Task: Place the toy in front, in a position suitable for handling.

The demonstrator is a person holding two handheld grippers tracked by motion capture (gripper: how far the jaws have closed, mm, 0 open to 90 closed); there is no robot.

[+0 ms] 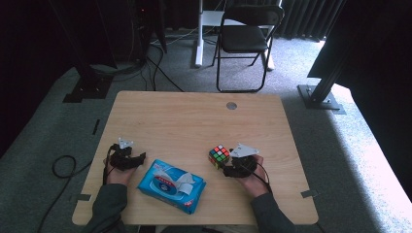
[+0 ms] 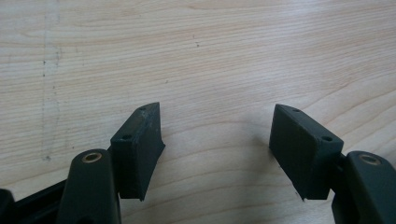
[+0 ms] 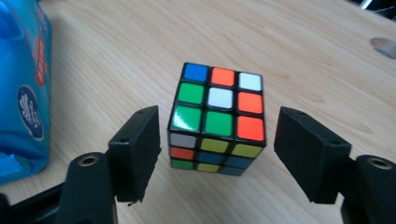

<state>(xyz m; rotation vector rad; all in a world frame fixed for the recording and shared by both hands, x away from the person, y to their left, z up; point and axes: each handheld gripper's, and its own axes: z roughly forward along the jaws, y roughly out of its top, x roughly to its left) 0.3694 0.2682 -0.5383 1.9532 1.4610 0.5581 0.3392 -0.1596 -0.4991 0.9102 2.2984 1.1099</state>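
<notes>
A scrambled puzzle cube rests on the wooden table, right of centre near the front. My right gripper reaches in from the right, and the cube stands between its black jaws with a thin gap on each side, so it is open. My left gripper hovers low over bare wood at the front left, open with nothing between its jaws. A hand holds each gripper.
A blue pack of wet wipes lies between the two hands near the front edge, close to the cube's left. A round cable hole sits at the table's far edge. A black folding chair stands beyond the table.
</notes>
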